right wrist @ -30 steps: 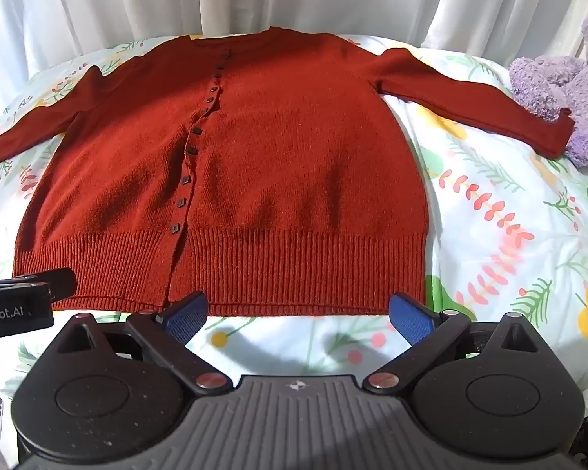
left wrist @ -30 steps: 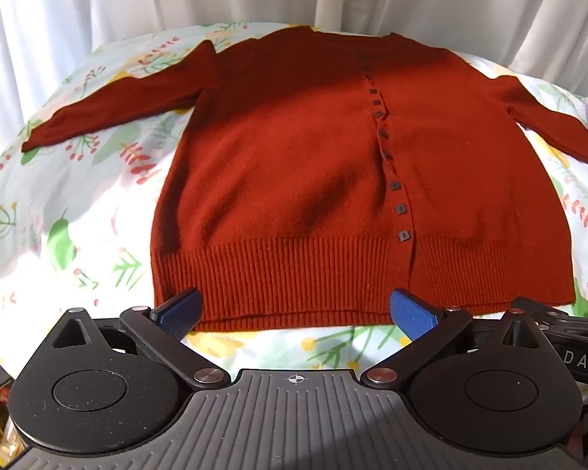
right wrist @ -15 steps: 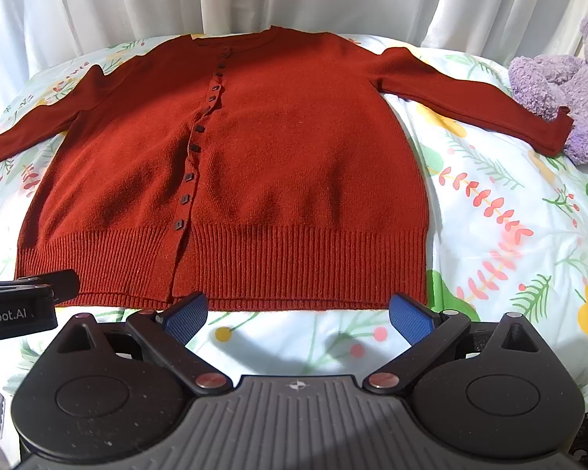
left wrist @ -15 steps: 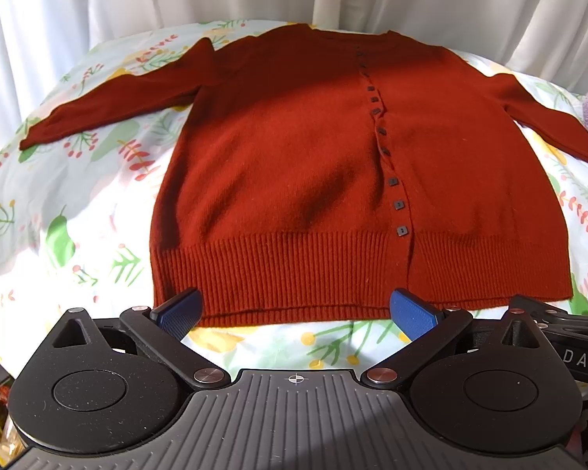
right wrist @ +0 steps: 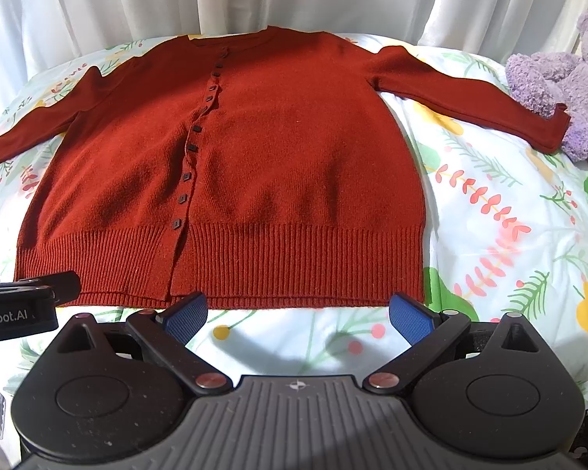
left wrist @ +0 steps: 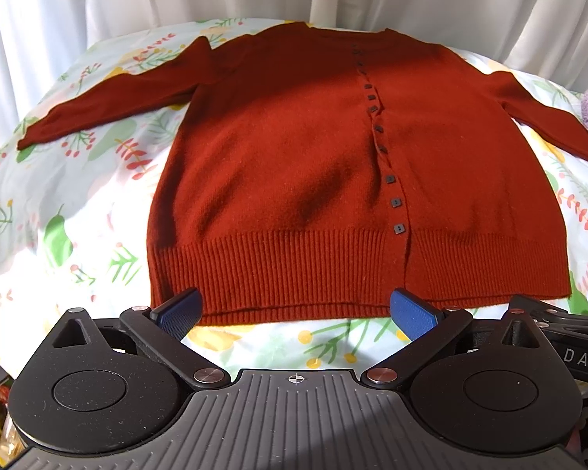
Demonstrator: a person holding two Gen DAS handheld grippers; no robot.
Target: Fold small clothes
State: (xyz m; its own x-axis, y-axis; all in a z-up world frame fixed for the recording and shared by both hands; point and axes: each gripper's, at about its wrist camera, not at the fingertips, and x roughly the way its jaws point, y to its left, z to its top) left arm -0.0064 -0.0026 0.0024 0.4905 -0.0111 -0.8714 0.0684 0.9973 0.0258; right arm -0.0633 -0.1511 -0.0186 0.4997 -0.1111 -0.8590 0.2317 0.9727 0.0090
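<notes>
White curtains behind, floral sheet (right wrist: 490, 203) beneath. Red cardigan (left wrist: 294, 180) lay flat, buttoned, sleeves spread, unfolded. Over last second both views crept slightly toward hem. Left gripper (left wrist: 296, 309) and right gripper (right wrist: 298, 313) spread wide, empty, poised just short of ribbed hem. First fold seemingly imminent.
</notes>
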